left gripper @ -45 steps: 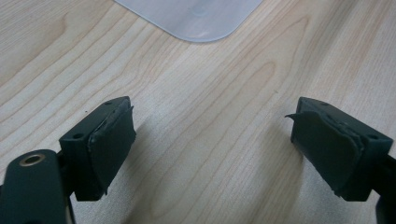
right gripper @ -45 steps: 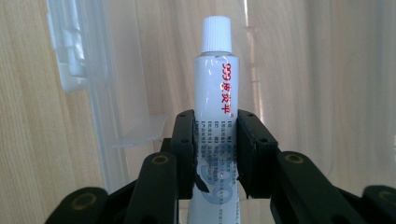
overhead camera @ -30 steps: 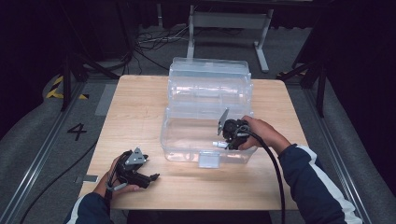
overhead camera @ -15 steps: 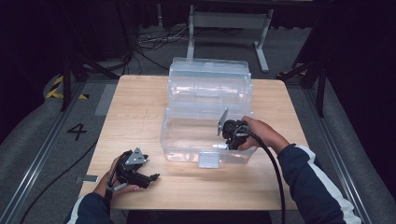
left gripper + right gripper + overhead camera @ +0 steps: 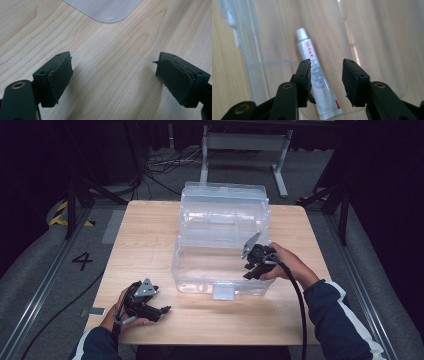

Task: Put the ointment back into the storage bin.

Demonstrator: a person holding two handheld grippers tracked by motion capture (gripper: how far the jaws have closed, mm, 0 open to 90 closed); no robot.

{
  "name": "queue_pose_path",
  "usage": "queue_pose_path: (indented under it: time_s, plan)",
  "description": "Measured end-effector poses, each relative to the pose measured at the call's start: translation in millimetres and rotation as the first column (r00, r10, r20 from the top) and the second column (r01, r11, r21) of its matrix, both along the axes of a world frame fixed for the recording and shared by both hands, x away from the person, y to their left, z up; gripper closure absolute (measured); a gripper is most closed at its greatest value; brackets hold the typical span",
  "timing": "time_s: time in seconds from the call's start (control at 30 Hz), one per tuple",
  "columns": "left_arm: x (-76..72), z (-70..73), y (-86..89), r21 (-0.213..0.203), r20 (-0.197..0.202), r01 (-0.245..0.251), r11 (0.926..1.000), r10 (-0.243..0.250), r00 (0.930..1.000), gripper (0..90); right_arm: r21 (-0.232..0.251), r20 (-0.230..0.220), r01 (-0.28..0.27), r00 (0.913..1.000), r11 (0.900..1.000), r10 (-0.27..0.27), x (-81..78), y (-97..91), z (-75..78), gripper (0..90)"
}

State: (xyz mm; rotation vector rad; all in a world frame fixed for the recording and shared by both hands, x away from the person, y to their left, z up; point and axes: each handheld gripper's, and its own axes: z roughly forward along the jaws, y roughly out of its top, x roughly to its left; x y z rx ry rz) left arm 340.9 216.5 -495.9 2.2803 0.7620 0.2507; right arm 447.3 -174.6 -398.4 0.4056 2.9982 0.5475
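Observation:
A clear plastic box (image 5: 220, 245) stands open mid-table, its lid tipped back. My right gripper (image 5: 248, 270) reaches into its right side. In the right gripper view a white tube (image 5: 322, 87) with red print and a white cap lies on the box floor. My right gripper (image 5: 325, 65) hovers above it. Its jaws have just been opening and stand apart, the tube passing under the left jaw with no pad pressing on it. My left gripper (image 5: 162, 312) rests on the table at the front left. The left gripper (image 5: 113, 62) is wide open over bare wood.
The wooden table (image 5: 145, 235) has free room left of the box and along its front edge. A frosted plastic corner (image 5: 105, 7) lies ahead of the left gripper. The box's front latch (image 5: 222, 291) juts toward me. Dark floor, cables and stands surround the table.
The right gripper has shifted a little to the right over the box. The left hand and the box have not moved.

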Motion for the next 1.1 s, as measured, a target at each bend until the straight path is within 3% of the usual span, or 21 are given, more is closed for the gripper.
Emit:
queue_pose_path:
  time_s: [0.03,0.1,0.17,0.2,0.3,0.33,0.37,0.5,0.6,0.67,0.77,0.8,0.97,1.03,1.1]
  plan:
    - [0.0,0.0,0.0,0.000,0.000,0.000,1.0000,0.000,1.0000,14.1,0.000,0.000,0.000,1.0000,1.0000,0.000,0.0,0.0,0.0,58.7]
    - [-0.2,0.2,-0.1,0.003,-0.001,-0.012,0.9999,0.012,0.9999,14.1,0.079,0.036,0.000,0.9994,0.9969,-0.003,-4.1,-11.8,2.4,56.8]
    - [0.1,0.5,-0.8,0.006,-0.002,-0.020,0.9998,0.020,0.9998,14.1,0.172,0.052,0.020,0.9982,0.9848,-0.029,-7.5,-24.2,6.1,54.7]
    - [0.1,0.5,-0.8,0.006,-0.002,-0.020,0.9998,0.020,0.9998,14.1,0.172,0.052,0.020,0.9982,0.9848,-0.029,-7.5,-24.2,6.1,54.7]
    - [1.3,1.7,-3.2,0.016,-0.010,-0.037,0.9992,0.037,0.9993,14.1,0.185,0.124,-0.007,0.9922,0.9827,-0.016,-14.8,-34.3,13.8,52.4]
    - [1.9,3.4,-5.3,0.032,-0.021,-0.050,0.9982,0.051,0.9985,14.1,0.220,0.142,-0.016,0.9897,0.9754,-0.016,-17.3,-40.3,17.1,51.0]
    - [1.9,3.4,-5.3,0.032,-0.021,-0.050,0.9982,0.051,0.9985,14.1,0.220,0.142,-0.016,0.9897,0.9754,-0.016,-17.3,-40.3,17.1,51.0]
    - [4.1,6.8,-8.6,0.059,-0.043,-0.075,0.9954,0.077,0.9961,16.2,0.237,0.195,0.023,0.9782,0.9713,-0.071,-17.9,-47.4,21.0,49.3]
    - [5.0,9.4,-9.1,0.080,-0.042,-0.081,0.9934,0.085,0.9955,17.5,0.258,0.214,0.022,0.9736,0.9660,-0.079,-18.6,-50.4,23.7,48.9]
    - [3.7,13.0,-9.2,0.073,-0.044,-0.083,0.9939,0.086,0.9953,18.5,0.274,0.251,0.024,0.9633,0.9614,-0.096,-21.3,-52.5,28.5,48.1]
    - [0.7,27.5,-9.9,0.080,0.005,-0.093,0.9925,0.093,0.9957,19.0,0.307,0.306,0.018,0.9448,0.9515,-0.117,-25.3,-55.0,37.5,47.4]
    - [0.7,27.5,-9.9,0.080,0.005,-0.093,0.9925,0.093,0.9957,19.4,0.307,0.306,0.018,0.9448,0.9515,-0.117,-25.3,-55.0,37.5,47.4]
    - [-2.8,49.1,-15.1,0.071,0.060,-0.081,0.9942,0.076,0.9953,20.4,0.342,0.366,0.024,0.9173,0.9394,-0.157,-26.2,-57.5,51.7,46.6]
    - [-3.3,56.3,-18.1,0.064,0.072,-0.071,0.9954,0.066,0.9952,20.4,0.354,0.370,0.022,0.9147,0.9350,-0.162,-24.6,-58.4,57.1,45.6]
    - [-4.1,65.9,-23.2,0.060,0.091,-0.060,0.9964,0.055,0.9943,20.4,0.361,0.383,0.031,0.9060,0.9321,-0.179,-21.2,-59.2,62.1,45.0]
